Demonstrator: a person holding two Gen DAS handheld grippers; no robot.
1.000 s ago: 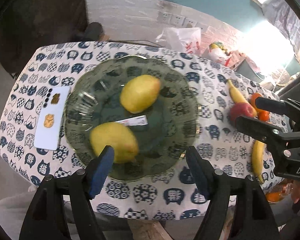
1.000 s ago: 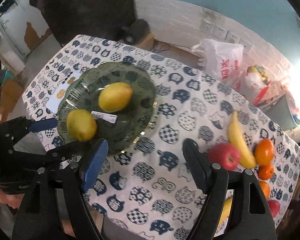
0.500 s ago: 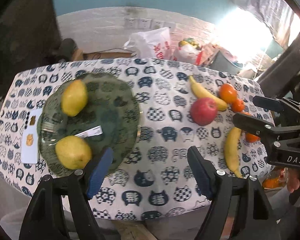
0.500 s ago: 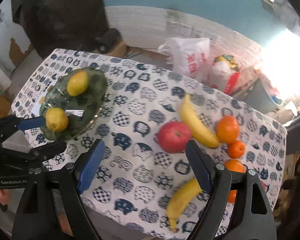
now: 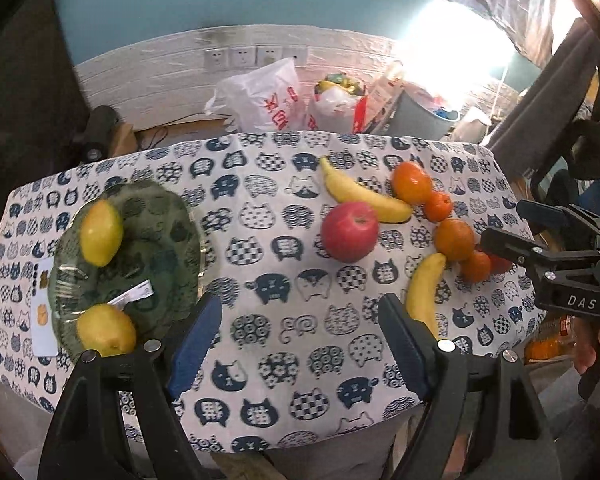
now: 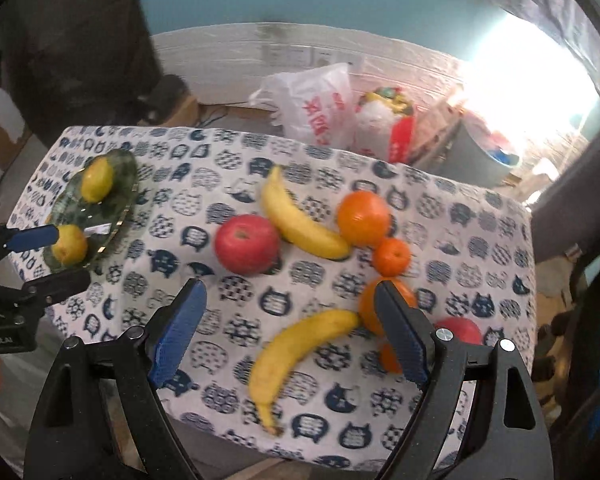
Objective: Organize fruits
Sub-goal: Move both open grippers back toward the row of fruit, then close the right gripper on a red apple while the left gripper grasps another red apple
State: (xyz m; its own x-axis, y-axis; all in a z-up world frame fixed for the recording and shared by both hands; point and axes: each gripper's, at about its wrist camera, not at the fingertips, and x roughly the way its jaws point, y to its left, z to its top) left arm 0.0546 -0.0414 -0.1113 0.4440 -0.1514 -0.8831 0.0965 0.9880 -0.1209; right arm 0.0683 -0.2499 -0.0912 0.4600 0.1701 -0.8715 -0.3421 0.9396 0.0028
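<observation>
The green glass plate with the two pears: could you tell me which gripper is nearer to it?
Left. The left gripper hangs beside the plate; the right gripper is over the bananas and oranges, farther away.

Left wrist view: looks steeply down over the near table edge, glass plate (image 5: 172, 216) at left, fruit cluster at right. Right wrist view: same downward tilt, set further right and nearer the fruit; plate (image 6: 126, 168) at far left. Both share the red apple (image 5: 350, 230) (image 6: 246, 244), the bananas, the back wall. Each catches the other gripper at its edge.
</observation>
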